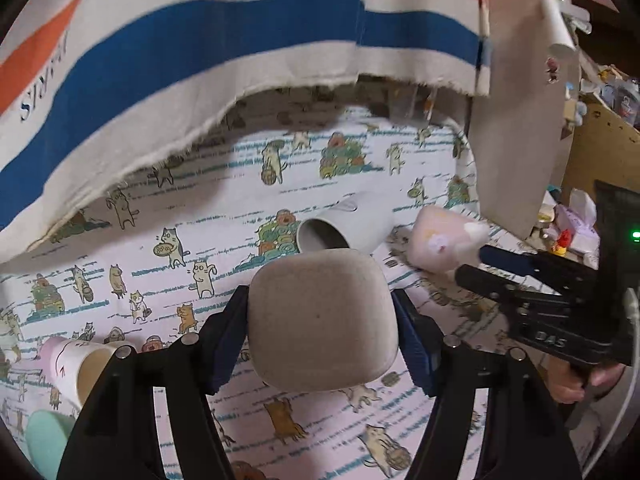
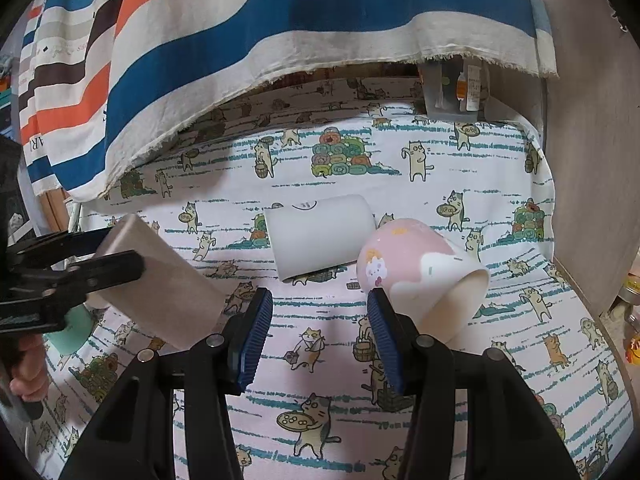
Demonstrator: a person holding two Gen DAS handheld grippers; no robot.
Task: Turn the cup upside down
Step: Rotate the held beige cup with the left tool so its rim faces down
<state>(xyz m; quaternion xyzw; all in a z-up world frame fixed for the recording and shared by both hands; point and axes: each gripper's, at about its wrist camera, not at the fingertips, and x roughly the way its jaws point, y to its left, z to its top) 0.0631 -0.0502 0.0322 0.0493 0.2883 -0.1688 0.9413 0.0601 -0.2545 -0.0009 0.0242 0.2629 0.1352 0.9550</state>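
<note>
My left gripper [image 1: 322,320] is shut on a beige square-sided cup [image 1: 322,318], its flat base toward the camera; the cup also shows in the right wrist view [image 2: 160,284], held tilted above the cloth. My right gripper [image 2: 320,334] is open and empty. A pink cup with a cat print [image 2: 420,276] lies on its side touching the outer side of the right finger [image 2: 384,336], mouth to the right. It shows in the left wrist view [image 1: 444,238] too. A white cup [image 2: 320,236] lies on its side behind them [image 1: 346,224].
The table wears a cat-print cloth [image 2: 460,392]. A striped curtain [image 2: 280,40] hangs over the back. A pink-and-white cup [image 1: 86,364] and a mint cup [image 1: 46,440] lie at the left. A wooden panel [image 2: 592,160] stands at the right edge.
</note>
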